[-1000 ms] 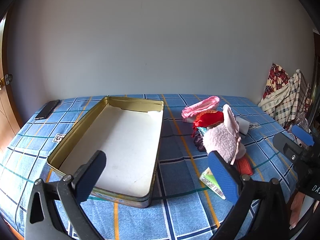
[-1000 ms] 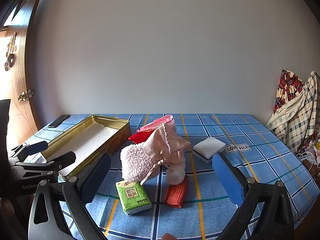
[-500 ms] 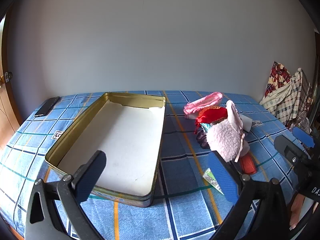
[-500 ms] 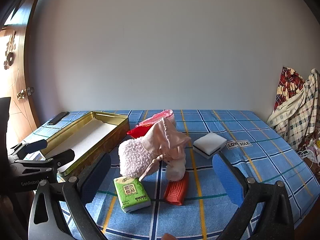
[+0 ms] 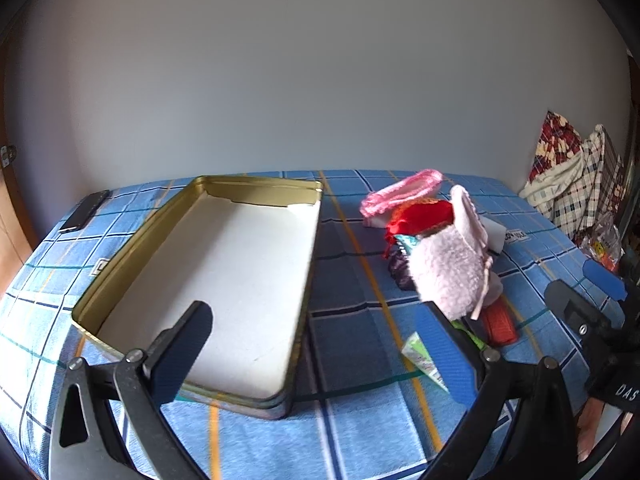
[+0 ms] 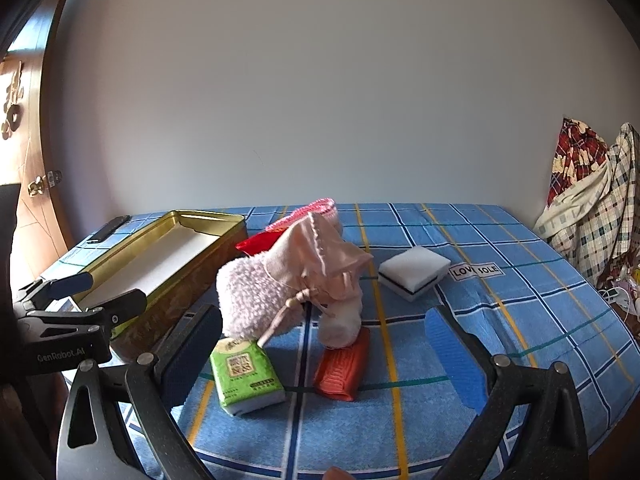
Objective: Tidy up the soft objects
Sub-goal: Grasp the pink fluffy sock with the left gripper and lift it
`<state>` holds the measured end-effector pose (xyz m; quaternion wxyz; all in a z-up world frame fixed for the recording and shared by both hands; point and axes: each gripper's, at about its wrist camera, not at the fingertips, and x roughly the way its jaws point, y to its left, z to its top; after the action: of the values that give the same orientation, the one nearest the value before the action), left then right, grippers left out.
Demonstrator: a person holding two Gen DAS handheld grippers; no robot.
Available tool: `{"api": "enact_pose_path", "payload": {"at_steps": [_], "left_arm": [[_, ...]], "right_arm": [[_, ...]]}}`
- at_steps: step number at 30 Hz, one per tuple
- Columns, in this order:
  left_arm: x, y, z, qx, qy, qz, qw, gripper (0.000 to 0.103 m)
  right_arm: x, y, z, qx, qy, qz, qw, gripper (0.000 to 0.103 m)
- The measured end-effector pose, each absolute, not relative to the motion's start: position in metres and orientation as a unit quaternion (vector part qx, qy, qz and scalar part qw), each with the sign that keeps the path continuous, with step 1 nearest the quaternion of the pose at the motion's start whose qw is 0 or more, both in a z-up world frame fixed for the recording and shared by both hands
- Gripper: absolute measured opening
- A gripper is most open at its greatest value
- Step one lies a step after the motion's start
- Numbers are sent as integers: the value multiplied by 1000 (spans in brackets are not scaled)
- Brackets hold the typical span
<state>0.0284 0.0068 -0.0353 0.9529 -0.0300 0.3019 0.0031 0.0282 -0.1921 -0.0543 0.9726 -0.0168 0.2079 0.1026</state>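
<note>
Blue checked cloth (image 6: 500, 320) covers the tabletop. On its left side lies an empty gold tin (image 5: 224, 276) with a white floor. Right of the tin sits the heap of soft things: a fluffy pink drawstring pouch (image 6: 256, 300) leaning on a red cloth (image 6: 256, 243) and a pink knitted piece (image 6: 316, 207), with a white sponge (image 6: 414, 267), an orange roll (image 6: 342, 364) and a green tissue pack (image 6: 246, 374) nearby. Left tool (image 5: 320, 354) and right tool (image 6: 324, 350) both hover with fingers spread, holding nothing.
</note>
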Motion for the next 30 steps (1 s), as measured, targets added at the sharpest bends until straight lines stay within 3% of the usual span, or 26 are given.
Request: {"api": "enact_pose_path", "payload": {"at_steps": [17, 20, 22, 24, 30], "left_arm": [[80, -59, -50, 2, 321, -73, 944, 100], [89, -65, -54, 0, 326, -102, 940, 71], [93, -67, -58, -9, 340, -119, 933, 34], [90, -68, -58, -12, 335, -134, 932, 19], [71, -67, -41, -7, 295, -131, 947, 12]], "right_arm": [[38, -229, -72, 2, 226, 81, 971, 103], [39, -233, -74, 2, 230, 78, 970, 103], [41, -235, -76, 2, 231, 76, 970, 103], [42, -237, -77, 4, 232, 76, 970, 103], [43, -231, -82, 1, 234, 85, 968, 103]]}}
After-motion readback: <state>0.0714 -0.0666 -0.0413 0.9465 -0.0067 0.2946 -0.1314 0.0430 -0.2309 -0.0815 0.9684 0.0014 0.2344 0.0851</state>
